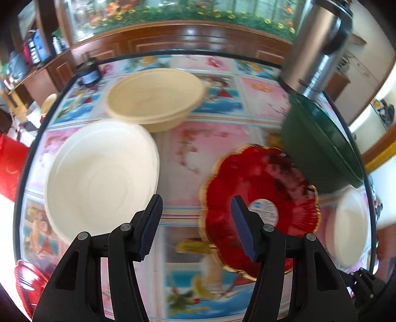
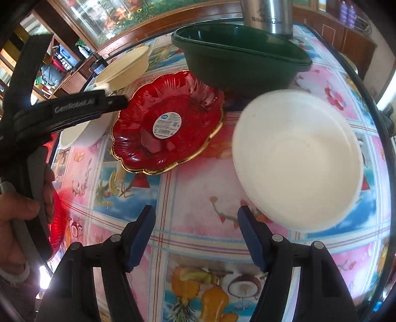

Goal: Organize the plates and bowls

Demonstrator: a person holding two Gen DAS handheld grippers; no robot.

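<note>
Right wrist view: your table of dishes, both grippers empty.
Far: green bowl; right: white bowl; left: red plate. Your right gripper is opening on nothing; your left gripper stands parted over bare cloth.

A steel flask stands on the patterned tablecloth.

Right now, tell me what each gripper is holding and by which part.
Nothing is held. The left gripper is open with only tablecloth between its fingers; the right gripper is opening, empty, just beside the white bowl.
</note>
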